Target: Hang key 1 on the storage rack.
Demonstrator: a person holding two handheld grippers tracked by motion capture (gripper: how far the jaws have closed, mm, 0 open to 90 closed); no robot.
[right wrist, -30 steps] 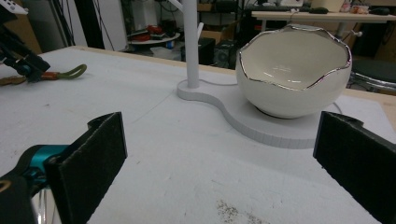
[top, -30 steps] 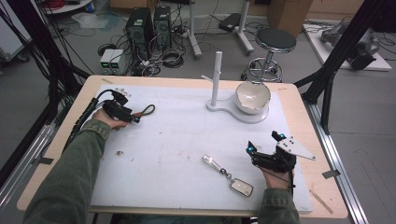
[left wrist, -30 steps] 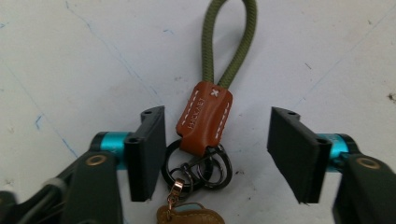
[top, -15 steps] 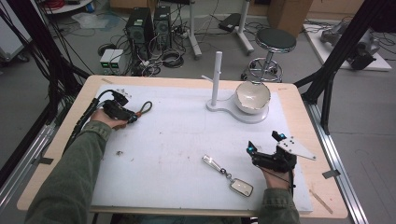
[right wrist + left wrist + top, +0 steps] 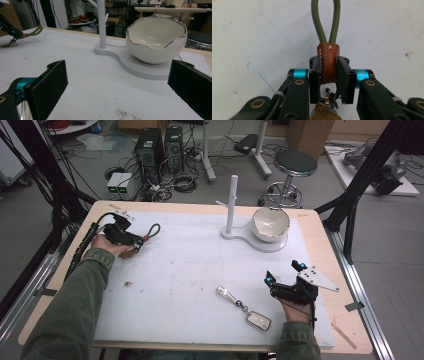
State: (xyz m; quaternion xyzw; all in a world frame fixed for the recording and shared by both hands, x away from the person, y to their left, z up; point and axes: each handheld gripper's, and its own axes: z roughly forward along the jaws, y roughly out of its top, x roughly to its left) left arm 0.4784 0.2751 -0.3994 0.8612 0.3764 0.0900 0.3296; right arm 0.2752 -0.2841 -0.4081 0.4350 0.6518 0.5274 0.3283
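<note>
Since the earlier frame the left tongs (image 5: 328, 80) have just been closing, and now clamp the brown leather tab (image 5: 327, 62) of the green cord keyring (image 5: 150, 232) at nine o'clock on the bench (image 5: 190, 265). The right tongs (image 5: 283, 275) gape empty. Pickup looks secured; next likely calls for lifting toward the white peg stand (image 5: 232, 202).
</note>
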